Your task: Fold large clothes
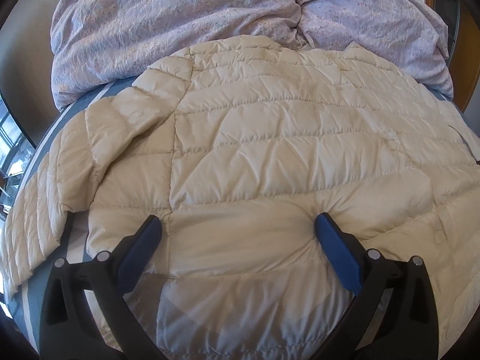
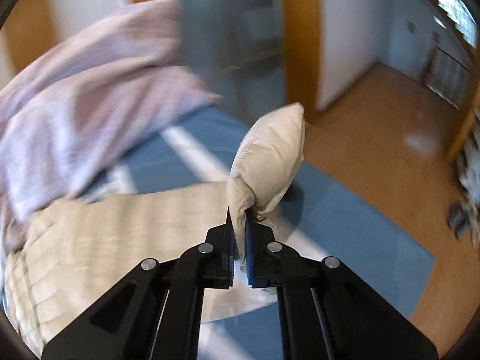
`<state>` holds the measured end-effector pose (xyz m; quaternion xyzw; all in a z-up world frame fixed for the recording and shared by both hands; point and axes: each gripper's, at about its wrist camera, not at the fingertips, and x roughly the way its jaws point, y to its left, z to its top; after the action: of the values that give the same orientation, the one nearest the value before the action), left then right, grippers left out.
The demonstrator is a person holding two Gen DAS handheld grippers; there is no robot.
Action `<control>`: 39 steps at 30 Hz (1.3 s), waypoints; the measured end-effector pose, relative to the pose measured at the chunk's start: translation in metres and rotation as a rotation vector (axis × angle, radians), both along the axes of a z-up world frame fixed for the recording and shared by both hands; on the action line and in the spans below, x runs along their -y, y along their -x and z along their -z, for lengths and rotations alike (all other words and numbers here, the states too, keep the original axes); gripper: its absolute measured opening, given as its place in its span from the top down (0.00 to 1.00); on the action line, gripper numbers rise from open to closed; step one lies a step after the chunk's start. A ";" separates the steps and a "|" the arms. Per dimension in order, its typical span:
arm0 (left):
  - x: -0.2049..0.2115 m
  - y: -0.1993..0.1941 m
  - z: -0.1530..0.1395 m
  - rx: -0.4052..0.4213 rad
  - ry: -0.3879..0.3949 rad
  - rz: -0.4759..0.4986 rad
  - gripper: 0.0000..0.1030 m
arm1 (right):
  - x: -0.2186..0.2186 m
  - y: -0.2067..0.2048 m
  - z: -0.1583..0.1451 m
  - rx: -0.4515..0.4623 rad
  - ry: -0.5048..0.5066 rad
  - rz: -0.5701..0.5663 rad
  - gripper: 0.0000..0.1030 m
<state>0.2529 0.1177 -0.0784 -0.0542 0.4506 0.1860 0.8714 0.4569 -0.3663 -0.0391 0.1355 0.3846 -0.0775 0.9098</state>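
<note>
Cream quilted jacket spread flat on the blue striped bed, collar toward twelve o'clock by the lilac duvet, left gripper wide, pressing into its hem, right gripper pinched onto a lifted jacket corner pointing to twelve o'clock.

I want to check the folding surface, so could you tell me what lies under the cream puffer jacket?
Under the cream puffer jacket lies a blue sheet with pale stripes, showing only past the jacket's edges. Whatever sits beneath the jacket's middle is covered.
</note>
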 end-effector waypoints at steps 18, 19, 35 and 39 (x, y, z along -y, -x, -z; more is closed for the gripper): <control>-0.058 0.086 -0.050 0.081 -0.067 -0.199 0.02 | -0.341 0.020 -0.010 -0.080 -0.030 -0.675 0.94; -0.062 0.091 -0.053 0.086 -0.070 -0.212 0.02 | -0.354 0.027 -0.009 -0.082 -0.031 -0.696 0.94; -0.129 0.154 -0.071 0.100 -0.089 -0.399 0.02 | -0.420 0.073 -0.019 -0.081 -0.110 -0.924 0.56; -0.150 0.170 -0.070 0.098 -0.086 -0.450 0.02 | -0.377 0.062 -0.043 0.050 -0.180 -0.836 0.56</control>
<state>0.0828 0.2681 -0.0084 -0.1251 0.3761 0.3919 0.8303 0.3948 0.0103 0.0041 0.0488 0.3895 0.3351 0.8565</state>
